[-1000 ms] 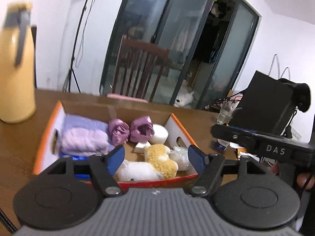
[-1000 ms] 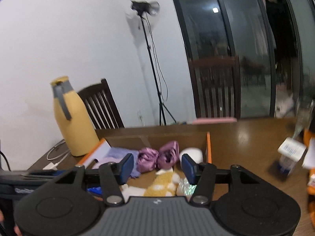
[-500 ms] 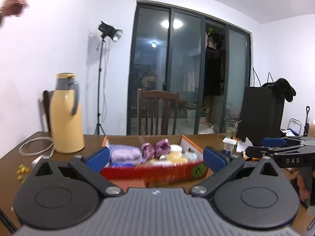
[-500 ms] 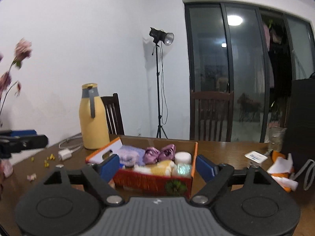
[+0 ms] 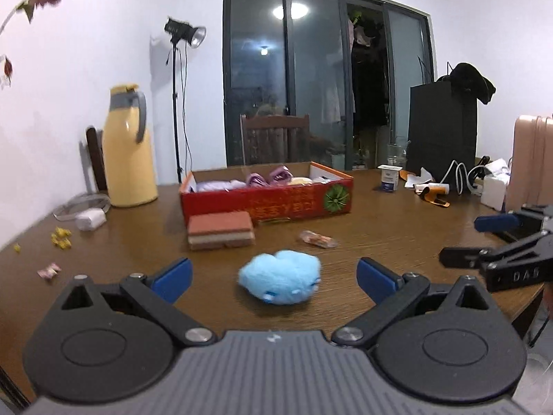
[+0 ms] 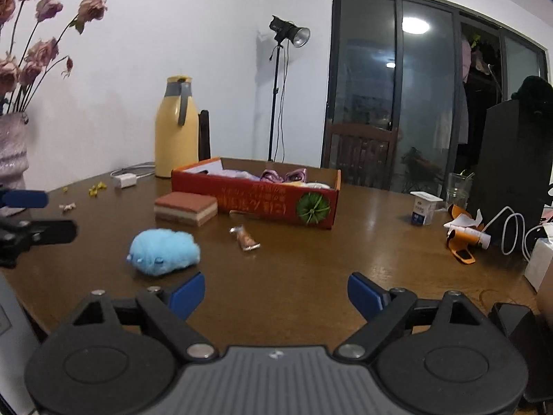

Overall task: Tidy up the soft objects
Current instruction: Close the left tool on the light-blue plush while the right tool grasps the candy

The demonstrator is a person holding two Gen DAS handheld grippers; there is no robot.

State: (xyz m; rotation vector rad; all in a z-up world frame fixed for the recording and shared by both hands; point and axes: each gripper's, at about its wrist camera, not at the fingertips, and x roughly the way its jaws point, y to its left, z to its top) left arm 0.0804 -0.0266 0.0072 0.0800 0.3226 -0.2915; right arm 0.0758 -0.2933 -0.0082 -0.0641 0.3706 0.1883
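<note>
Two grippers hang over the table with nothing in their grip. The left gripper (image 5: 273,275) stands spread wide, its jaws just opened; the fluffy blue plush (image 5: 279,280) lies on the glossy brown wooden table (image 5: 397,228) between its blue pads, untouched. The right gripper (image 6: 275,295), jaws also just widened, frames bare wood, the plush to its left. Beyond lie a crinkly wrapped candy (image 6: 244,238), a layered rectangular sponge block (image 5: 221,230) and the red cardboard box (image 5: 268,200) holding soft items.
</note>
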